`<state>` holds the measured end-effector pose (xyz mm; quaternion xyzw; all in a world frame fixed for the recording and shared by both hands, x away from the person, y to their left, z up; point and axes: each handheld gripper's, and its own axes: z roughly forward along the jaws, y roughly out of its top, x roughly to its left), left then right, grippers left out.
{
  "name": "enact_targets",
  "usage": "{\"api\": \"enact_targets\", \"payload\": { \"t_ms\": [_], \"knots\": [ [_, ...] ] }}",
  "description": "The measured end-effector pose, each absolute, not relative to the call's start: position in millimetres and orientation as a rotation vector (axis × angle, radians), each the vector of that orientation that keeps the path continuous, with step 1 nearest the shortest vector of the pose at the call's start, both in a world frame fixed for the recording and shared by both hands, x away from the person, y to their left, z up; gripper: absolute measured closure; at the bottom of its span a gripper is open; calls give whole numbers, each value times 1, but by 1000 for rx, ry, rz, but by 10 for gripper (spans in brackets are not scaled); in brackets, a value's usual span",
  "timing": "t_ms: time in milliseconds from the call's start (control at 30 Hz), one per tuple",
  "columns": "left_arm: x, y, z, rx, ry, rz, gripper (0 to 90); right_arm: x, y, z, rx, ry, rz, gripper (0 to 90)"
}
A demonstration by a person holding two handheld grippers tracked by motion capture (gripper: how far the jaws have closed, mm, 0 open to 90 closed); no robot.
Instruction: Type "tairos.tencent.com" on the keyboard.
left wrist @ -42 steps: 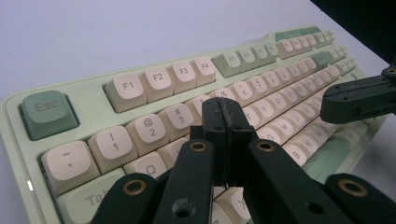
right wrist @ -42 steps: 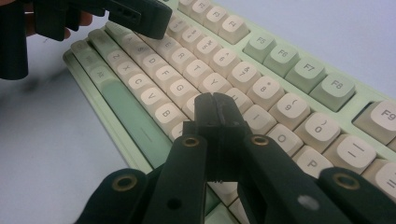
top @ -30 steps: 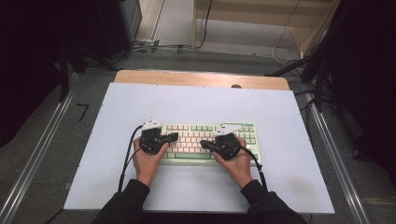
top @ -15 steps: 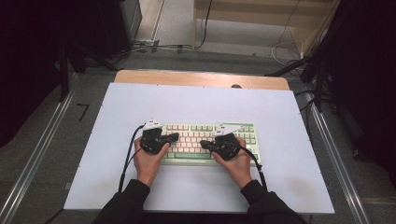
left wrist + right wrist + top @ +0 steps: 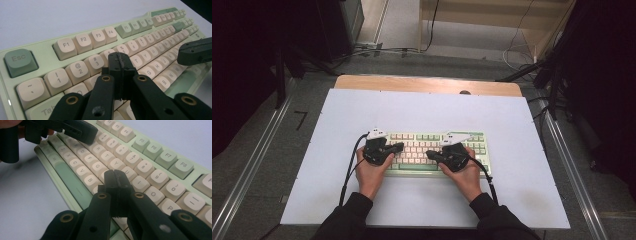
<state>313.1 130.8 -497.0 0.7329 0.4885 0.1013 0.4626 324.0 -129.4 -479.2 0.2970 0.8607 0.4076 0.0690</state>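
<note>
Green keyboard (image 5: 434, 152), left gripper (image 5: 398, 146) and right gripper (image 5: 430, 154) hovering above, jaws pressed together.

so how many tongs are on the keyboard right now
2. The left tongs sit shut over the left half of the keyboard, near the number row. The right tongs sit shut over the middle letter keys, facing the left ones.

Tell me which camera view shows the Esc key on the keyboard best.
The left gripper view: the green Esc key sits close up at the keyboard's corner, its label readable. In the high view that corner is hidden behind the left gripper. The right gripper view frames the keyboard's middle rows instead.
</note>
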Motion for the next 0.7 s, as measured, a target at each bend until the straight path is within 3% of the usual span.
{"api": "enact_targets", "payload": {
  "t_ms": [700],
  "knots": [
    [311,131,-492,1804,1188,260,900,323,-127,-480,879,2597,1227,876]
  ]
}}
